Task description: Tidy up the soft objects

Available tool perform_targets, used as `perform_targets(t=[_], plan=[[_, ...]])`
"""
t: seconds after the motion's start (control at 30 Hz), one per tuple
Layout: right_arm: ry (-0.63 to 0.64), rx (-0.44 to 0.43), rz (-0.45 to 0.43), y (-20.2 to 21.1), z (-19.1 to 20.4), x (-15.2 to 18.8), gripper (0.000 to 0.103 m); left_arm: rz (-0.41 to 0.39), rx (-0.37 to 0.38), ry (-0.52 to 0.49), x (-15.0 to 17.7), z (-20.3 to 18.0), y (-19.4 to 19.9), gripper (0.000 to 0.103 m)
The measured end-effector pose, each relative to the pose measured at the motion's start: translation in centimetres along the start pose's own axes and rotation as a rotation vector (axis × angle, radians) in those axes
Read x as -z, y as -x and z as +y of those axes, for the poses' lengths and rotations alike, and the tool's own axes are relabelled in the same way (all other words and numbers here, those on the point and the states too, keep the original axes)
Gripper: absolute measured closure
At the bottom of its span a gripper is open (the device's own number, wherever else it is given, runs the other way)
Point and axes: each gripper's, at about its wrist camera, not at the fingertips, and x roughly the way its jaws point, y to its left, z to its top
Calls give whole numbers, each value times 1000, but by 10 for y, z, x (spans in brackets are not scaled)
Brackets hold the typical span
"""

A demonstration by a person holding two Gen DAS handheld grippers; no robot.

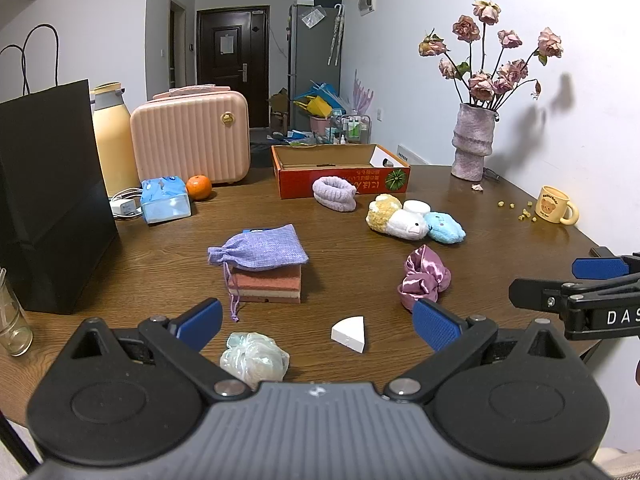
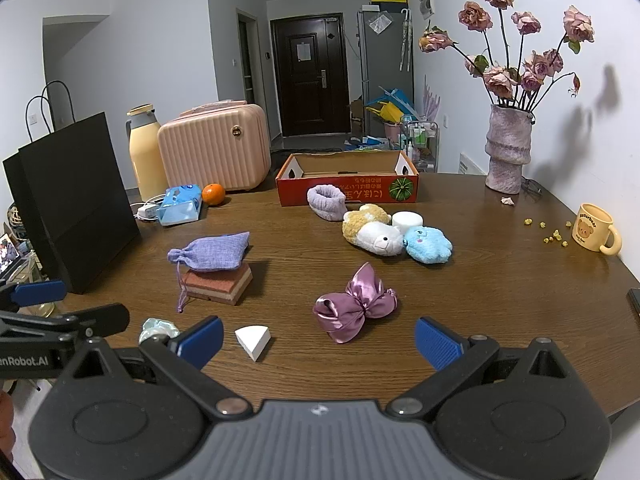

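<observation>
Left wrist view: the left gripper [image 1: 318, 326] hangs low over the near edge of the wooden table [image 1: 160, 248], its blue-padded jaws spread wide and holding nothing. Between and just below them lie a pale blue crumpled scrunchie [image 1: 254, 360] and a white wedge-shaped sponge [image 1: 349, 333]. Beside the right pad sits a shiny pink satin scrunchie [image 1: 424, 278]. Further in, a purple drawstring pouch [image 1: 260, 248] rests on top of a layered pink and brown sponge block [image 1: 266, 282]. Near the far side, a lavender fluffy headband [image 1: 334, 193] lies touching the front of an open red cardboard box [image 1: 344, 176], and just to its right a cream and white plush toy [image 1: 394, 216] touches a light blue plush toy [image 1: 444, 227]. Right wrist view: the right gripper [image 2: 319, 340] is likewise wide open and empty, with the satin scrunchie just ahead between its pads. A black paper bag [image 1: 52, 200], a pink suitcase [image 1: 192, 136], an orange [image 1: 199, 187] and a vase of dried roses [image 1: 474, 142] stand around the edges.
</observation>
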Motion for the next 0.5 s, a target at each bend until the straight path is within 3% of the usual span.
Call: perform_targets(t=[0.5], plan=[[-3, -2, 1, -1, 0, 1, 1, 1, -1, 0, 0, 0, 0, 0]])
